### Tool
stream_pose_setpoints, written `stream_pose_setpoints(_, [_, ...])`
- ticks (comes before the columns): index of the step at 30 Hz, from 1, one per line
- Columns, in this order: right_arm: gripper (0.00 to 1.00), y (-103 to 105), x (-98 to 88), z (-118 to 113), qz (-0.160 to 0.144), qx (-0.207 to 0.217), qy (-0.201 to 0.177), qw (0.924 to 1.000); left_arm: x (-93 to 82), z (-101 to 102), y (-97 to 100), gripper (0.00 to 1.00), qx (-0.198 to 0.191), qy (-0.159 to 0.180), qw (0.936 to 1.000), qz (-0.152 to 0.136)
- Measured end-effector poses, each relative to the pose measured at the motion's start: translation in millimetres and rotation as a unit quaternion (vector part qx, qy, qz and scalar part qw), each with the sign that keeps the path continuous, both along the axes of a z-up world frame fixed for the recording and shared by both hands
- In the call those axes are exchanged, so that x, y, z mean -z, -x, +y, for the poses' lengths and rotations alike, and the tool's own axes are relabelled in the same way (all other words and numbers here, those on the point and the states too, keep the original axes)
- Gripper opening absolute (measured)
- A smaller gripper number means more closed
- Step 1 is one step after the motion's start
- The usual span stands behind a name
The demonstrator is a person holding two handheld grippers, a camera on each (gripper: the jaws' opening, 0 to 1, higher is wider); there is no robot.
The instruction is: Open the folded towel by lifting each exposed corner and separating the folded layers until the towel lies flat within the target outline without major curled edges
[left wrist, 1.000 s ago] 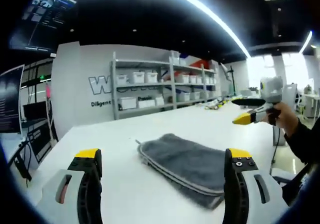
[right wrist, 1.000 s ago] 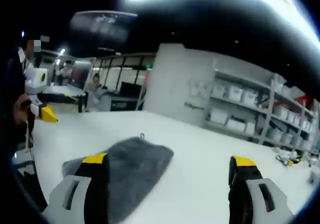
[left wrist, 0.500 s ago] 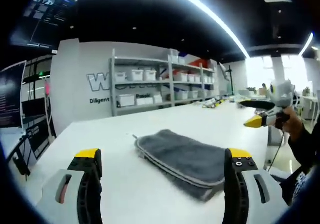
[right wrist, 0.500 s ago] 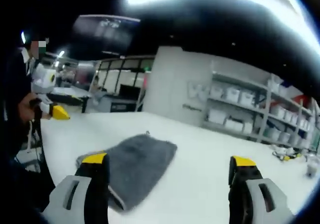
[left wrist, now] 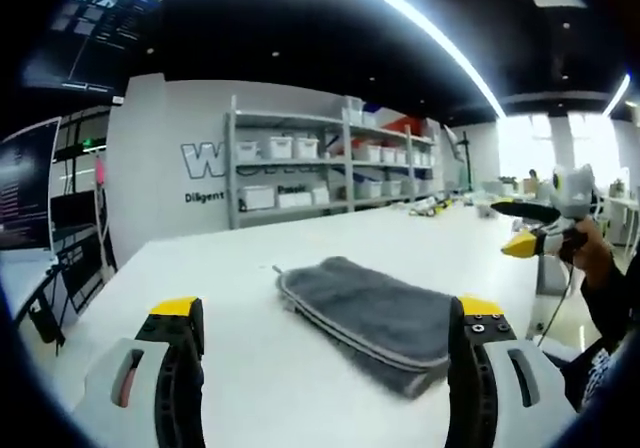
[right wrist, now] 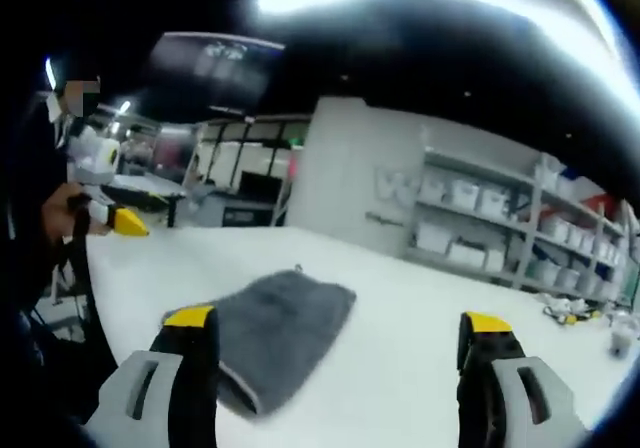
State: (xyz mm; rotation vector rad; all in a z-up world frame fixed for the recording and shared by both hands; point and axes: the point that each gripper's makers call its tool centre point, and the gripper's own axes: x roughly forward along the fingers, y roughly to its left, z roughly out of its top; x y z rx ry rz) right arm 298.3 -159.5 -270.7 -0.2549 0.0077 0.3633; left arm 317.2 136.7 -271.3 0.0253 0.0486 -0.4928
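A grey folded towel [left wrist: 368, 316] lies on the white table [left wrist: 240, 298], its layered edges facing me and a small loop at its far left corner. My left gripper [left wrist: 325, 343] hovers above the table's near side, open with nothing between its jaws. In the right gripper view the same towel [right wrist: 275, 320] sits left of centre, and my right gripper [right wrist: 338, 340] is open and empty above the table [right wrist: 400, 308]. The right gripper [left wrist: 537, 230] appears at the right of the left gripper view, held in a hand. The left gripper [right wrist: 115, 218] shows at the left of the right gripper view.
Metal shelves with white bins [left wrist: 330, 168] stand beyond the table against a white wall. A dark monitor [left wrist: 25, 208] stands at the left. More tables and a person's dark sleeve [left wrist: 610, 298] are at the right. The shelves [right wrist: 500, 238] also show at the right of the right gripper view.
Both views shifted slightly with the hands. The towel has not moved on the table. Both grippers stayed open and away from it.
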Motion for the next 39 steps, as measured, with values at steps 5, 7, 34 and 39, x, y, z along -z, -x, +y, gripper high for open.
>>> stream_pose_setpoints(5, [1.0,-2.9,3.4,-1.4,0.002,-0.001,0.011,0.9999,-9.3,-6.1,-3.4,0.99,0.018,-0.009,0.9998,-0.002])
stream_pose_setpoints(7, [1.0,-0.6,10.3,4.5,0.01,-0.008,0.022,0.9997,-14.8,-11.8,-4.7,0.99,0.03,-0.013,0.9995,-0.002])
stream_pose_setpoints(34, [1.0,6.9,58.2,41.7,-0.028,-0.028,0.221,0.9746,-9.8,-7.9,-27.1,0.99,0.035,-0.042,0.9983,0.019])
stream_pose_setpoints(39, [1.0,9.8,67.2,48.6,-0.033,-0.034,0.234,0.9712,-4.4,-10.6,-30.0,0.99,0.039,-0.048,0.9977,0.027])
